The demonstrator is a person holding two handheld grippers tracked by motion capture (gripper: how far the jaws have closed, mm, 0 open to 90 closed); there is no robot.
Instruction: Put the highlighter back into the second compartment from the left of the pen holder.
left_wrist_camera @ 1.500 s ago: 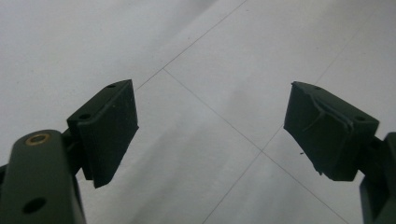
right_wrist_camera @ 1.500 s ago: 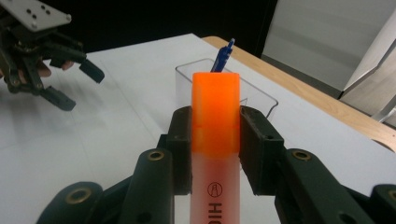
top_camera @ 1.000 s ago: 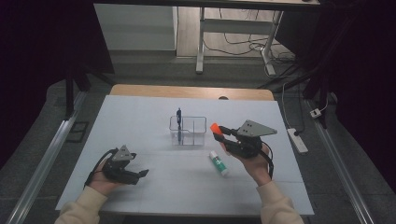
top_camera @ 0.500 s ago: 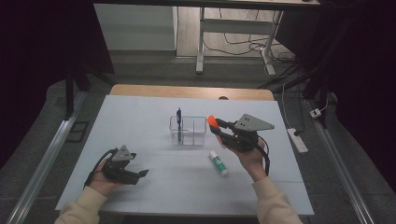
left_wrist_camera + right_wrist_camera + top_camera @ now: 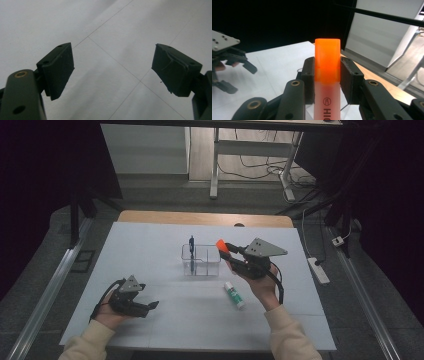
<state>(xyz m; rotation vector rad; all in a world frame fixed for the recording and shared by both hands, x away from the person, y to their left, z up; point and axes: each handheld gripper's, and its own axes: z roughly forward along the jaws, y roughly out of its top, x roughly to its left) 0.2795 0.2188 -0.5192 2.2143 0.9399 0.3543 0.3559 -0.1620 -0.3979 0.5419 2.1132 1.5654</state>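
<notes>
The white table (image 5: 165, 320) fills the lower middle of the high view, and at its centre stands a clear organizer (image 5: 201, 260) with 1 blue pen (image 5: 191, 249) upright in its left part. Just right of it, the right gripper (image 5: 226, 251) is pinching an orange-capped highlighter (image 5: 221, 245), its 2 jaws pressed on the barrel right below the cap; in the right gripper view the highlighter (image 5: 327, 75) stands up the middle of the frame.

The likely aim is to drop it into the organizer. The largest risk, as I judge it, is tipping or shoving that light container: the marker is held slanted, so its lower end could catch the rim or a divider. Next, it could knock against the pen. A slip in the grip seems less likely, though the smooth barrel could pivot between the pads.

A glue stick (image 5: 234, 294) lies on the table just below the right hand, where a dropped marker might strike it.

The left gripper (image 5: 150, 306), lower left, rests with jaws spread over bare table.
</notes>
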